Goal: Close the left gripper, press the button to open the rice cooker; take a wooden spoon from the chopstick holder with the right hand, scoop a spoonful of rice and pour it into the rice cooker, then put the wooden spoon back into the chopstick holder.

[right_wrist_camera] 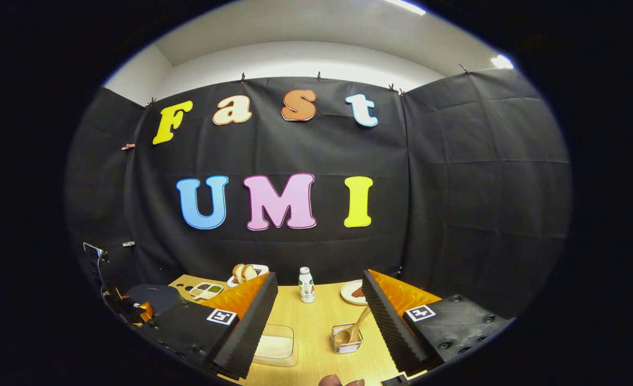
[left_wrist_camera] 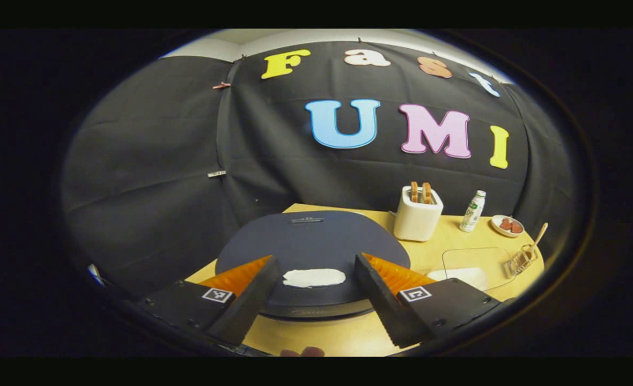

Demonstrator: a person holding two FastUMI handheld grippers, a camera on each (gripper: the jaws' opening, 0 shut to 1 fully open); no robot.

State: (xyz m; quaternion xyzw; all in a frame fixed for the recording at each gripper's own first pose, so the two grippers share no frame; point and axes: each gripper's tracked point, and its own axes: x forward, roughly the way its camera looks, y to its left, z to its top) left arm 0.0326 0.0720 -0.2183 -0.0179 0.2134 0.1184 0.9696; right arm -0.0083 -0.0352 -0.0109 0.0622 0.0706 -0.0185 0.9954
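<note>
The rice cooker (left_wrist_camera: 311, 236) sits right in front in the left gripper view, its dark round lid down. My left gripper (left_wrist_camera: 316, 260) is open above the lid's front, and the white button (left_wrist_camera: 314, 277) lies between its fingers, untouched. At the right edge stands the wire chopstick holder (left_wrist_camera: 520, 261) with the wooden spoon (left_wrist_camera: 537, 238) in it. Beside it is a clear box of rice (left_wrist_camera: 469, 271). In the right gripper view my right gripper (right_wrist_camera: 319, 276) is open and holds nothing. The holder (right_wrist_camera: 347, 339), spoon (right_wrist_camera: 355, 326) and rice box (right_wrist_camera: 276, 346) lie on the table between its fingers.
A white toaster (left_wrist_camera: 417, 217) with bread, a small bottle (left_wrist_camera: 472, 210) and a plate (left_wrist_camera: 507, 225) stand at the back of the wooden table (left_wrist_camera: 445, 238). In the right gripper view a compartment tray (right_wrist_camera: 205, 290) lies near the rice cooker (right_wrist_camera: 153, 296).
</note>
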